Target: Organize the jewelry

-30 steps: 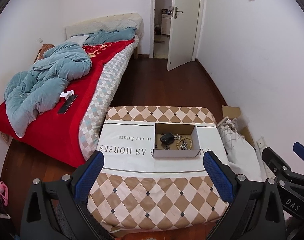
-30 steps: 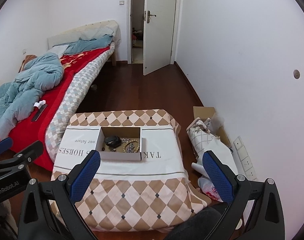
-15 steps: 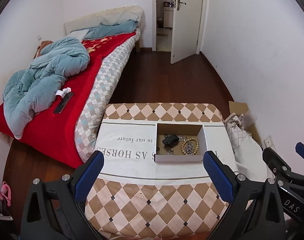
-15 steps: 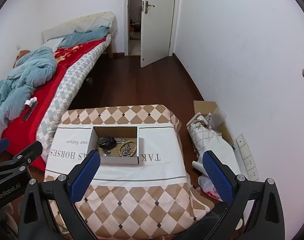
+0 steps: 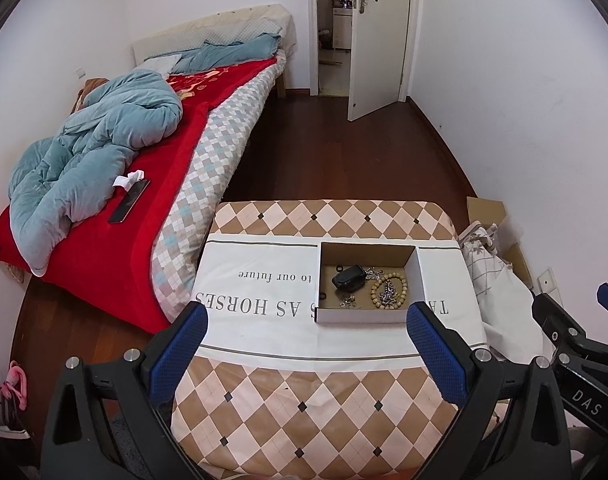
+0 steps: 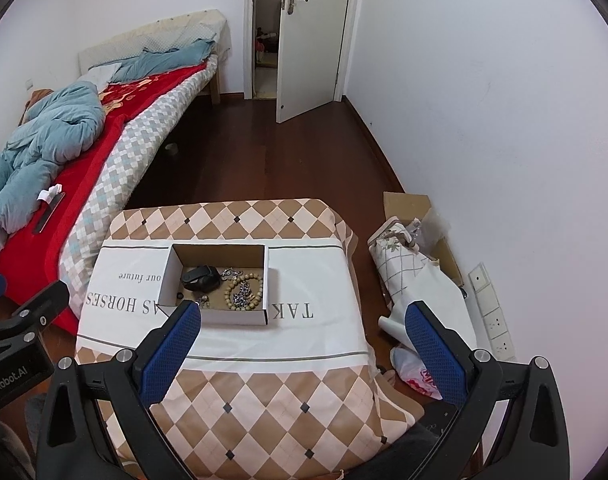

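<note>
An open cardboard box (image 5: pixel 422 280) (image 6: pixel 266 276) sits on a table covered with a checked and white printed cloth (image 5: pixel 264 292) (image 6: pixel 316 280). Inside lie a black pouch-like item (image 5: pixel 348 276) (image 6: pixel 200 276), a wooden bead bracelet (image 5: pixel 389 290) (image 6: pixel 244 292) with a silver chain in its ring, and small metal pieces (image 5: pixel 347 300). My left gripper (image 5: pixel 306 354) hangs open above the near half of the table, short of the box. My right gripper (image 6: pixel 302 354) is open too, its left finger's tip (image 6: pixel 184 324) overlapping the box's near left corner in the view. Both hold nothing.
A bed (image 5: pixel 116 200) with a red cover, a blue quilt and a dark flat device stands left of the table. Bags and a cardboard box (image 6: pixel 416 264) lie on the floor at the right wall. A white door (image 5: pixel 380 40) stands ajar beyond dark wood floor.
Both grippers have moved forward and tilted toward the table, so the box appears larger and closer. Jaws stay open; nothing was picked up.
</note>
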A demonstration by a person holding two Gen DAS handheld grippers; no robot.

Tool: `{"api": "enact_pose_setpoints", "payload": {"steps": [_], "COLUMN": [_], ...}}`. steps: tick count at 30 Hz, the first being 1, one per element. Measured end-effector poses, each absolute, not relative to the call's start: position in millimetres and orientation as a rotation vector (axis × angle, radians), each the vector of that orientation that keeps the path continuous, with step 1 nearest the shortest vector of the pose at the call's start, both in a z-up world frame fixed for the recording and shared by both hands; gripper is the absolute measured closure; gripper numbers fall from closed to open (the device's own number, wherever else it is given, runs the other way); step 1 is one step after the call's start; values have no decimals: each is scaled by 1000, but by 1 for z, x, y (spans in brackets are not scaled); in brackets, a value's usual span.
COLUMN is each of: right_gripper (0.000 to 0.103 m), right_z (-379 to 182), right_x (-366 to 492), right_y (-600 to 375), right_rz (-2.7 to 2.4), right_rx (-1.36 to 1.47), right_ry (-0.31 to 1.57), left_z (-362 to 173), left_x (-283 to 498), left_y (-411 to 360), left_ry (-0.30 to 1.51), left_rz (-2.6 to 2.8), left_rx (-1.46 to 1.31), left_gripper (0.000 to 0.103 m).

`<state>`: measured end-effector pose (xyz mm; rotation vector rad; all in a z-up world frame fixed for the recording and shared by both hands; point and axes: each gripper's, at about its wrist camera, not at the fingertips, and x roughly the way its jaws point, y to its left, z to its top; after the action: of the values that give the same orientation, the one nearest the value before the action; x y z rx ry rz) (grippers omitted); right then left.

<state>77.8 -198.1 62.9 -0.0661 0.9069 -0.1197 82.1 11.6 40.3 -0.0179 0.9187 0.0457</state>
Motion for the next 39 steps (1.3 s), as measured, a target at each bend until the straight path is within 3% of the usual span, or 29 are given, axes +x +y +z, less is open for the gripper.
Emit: {"api": "enact_pose_setpoints", "payload": {"steps": [39], "right_gripper": [0], "right_z": [73], "right_x": [78], "right_y": [-198], "right_rz": [-98], "right_rx": [-74], "right_ry": [893], "left_z": [46], "left_x": [76], "left_y": [15], "left_ry": [888], "left_rz": [64], "left_rx": [-8], "left_gripper": [0]}}
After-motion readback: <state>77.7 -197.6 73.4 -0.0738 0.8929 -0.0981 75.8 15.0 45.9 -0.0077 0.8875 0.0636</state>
